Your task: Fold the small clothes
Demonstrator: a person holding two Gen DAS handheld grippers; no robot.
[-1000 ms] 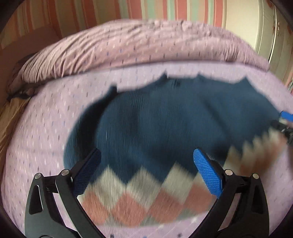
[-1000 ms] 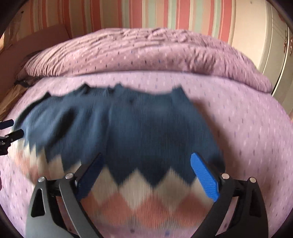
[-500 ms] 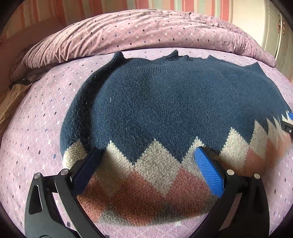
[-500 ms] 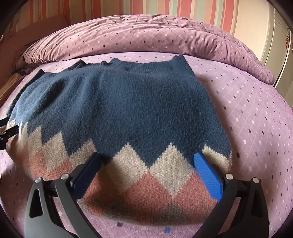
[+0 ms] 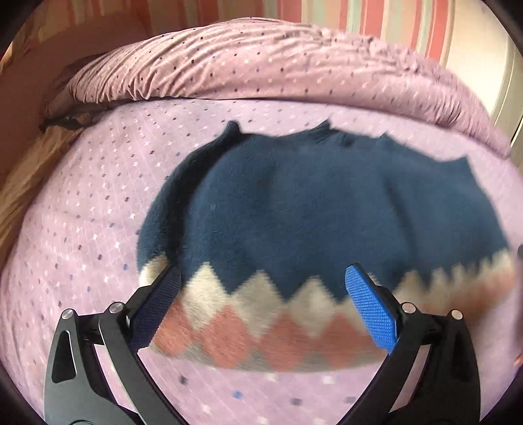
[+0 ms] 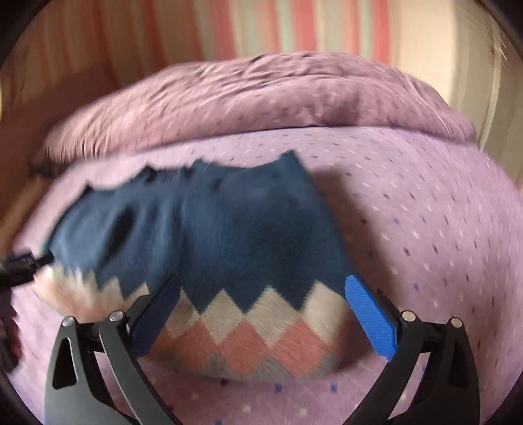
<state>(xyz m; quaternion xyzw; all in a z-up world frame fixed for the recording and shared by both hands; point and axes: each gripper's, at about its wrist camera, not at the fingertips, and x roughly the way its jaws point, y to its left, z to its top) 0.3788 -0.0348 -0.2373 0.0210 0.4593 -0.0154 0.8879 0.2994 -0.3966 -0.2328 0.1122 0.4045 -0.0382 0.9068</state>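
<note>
Navy sweater point(image 5: 294, 212) with cream and pink diamond hem lies spread on the bed point(image 5: 81, 229), hem toward both cameras, neckline toward the rumpled duvet point(image 5: 261, 65). Left hand-held gripper point(image 5: 263, 304): jaws wide apart, straddling the hem, nothing clamped. Right hand-held gripper point(image 6: 261, 310): jaws likewise wide apart over the hem. Both views motion-blurred.

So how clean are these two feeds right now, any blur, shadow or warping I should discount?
Left wrist view: the sweater is smeared by motion blur, worst at its right hem, and the bedspread bows with fisheye. Right wrist view: blurrier overall, the pillow and striped wall are streaked; the sweater casts a dark shadow to its right; the left gripper at the frame edge is indistinct.
</note>
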